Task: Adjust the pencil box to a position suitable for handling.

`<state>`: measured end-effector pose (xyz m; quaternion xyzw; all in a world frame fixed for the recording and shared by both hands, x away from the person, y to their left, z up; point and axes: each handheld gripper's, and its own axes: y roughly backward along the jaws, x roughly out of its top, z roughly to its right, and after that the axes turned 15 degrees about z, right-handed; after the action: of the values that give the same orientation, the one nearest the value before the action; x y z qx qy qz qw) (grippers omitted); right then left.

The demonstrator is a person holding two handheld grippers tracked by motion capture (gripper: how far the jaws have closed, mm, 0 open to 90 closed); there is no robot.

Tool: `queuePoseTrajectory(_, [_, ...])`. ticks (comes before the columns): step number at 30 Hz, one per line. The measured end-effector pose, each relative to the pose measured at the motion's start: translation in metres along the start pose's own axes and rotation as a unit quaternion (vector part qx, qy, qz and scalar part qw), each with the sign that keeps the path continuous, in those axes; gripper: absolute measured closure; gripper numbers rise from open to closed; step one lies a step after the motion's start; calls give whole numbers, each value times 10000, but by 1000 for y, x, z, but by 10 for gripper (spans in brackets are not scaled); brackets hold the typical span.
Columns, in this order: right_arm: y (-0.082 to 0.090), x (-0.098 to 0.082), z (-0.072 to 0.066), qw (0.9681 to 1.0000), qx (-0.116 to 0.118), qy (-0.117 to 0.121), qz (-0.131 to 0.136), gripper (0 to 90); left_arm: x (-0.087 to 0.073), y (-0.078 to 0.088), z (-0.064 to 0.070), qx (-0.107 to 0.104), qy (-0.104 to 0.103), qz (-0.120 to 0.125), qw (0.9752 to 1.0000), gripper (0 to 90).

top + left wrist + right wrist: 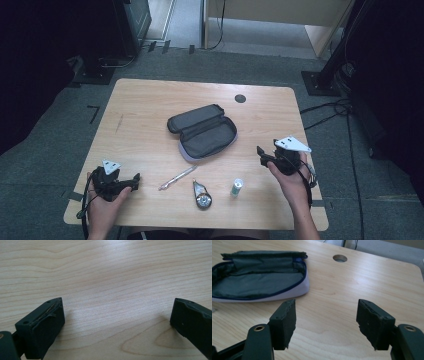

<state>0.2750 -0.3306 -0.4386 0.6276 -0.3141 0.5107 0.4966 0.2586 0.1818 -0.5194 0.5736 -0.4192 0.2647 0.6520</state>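
A grey pencil case (202,131) lies unzipped and open in the middle of the wooden table (150,110). A silver pen (177,178), a small metallic oval object (202,195) and a small green-and-white tube (237,187) lie near the front edge. My left gripper (134,181) rests low at the front left, open, with bare wood between its jaws (117,315). My right gripper (261,154) is held at the right of the case, open and empty (327,315), pointing toward the case (257,282), which lies ahead and to its left.
A round cable hole (240,98) sits near the table's far edge, and the right gripper view shows the hole (340,258) too. Dark stands and cables (330,107) are on the carpet to the right. Bare wood stretches along the table's left and far sides.
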Motion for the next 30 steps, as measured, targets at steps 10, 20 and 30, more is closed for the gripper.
queuePoseTrajectory(10, [-28,18,-5,9998,147,98,-2,369,0,0,0,0,2,1,10000,0])
queuePoseTrajectory(20, [-58,24,-16,9990,406,145,-140,420,0,0,0,2,-3,-2,10000,0])
queuePoseTrajectory(30, [-95,28,-28,9977,404,476,-273,523,0,0,0,3,-2,3,10000,0])
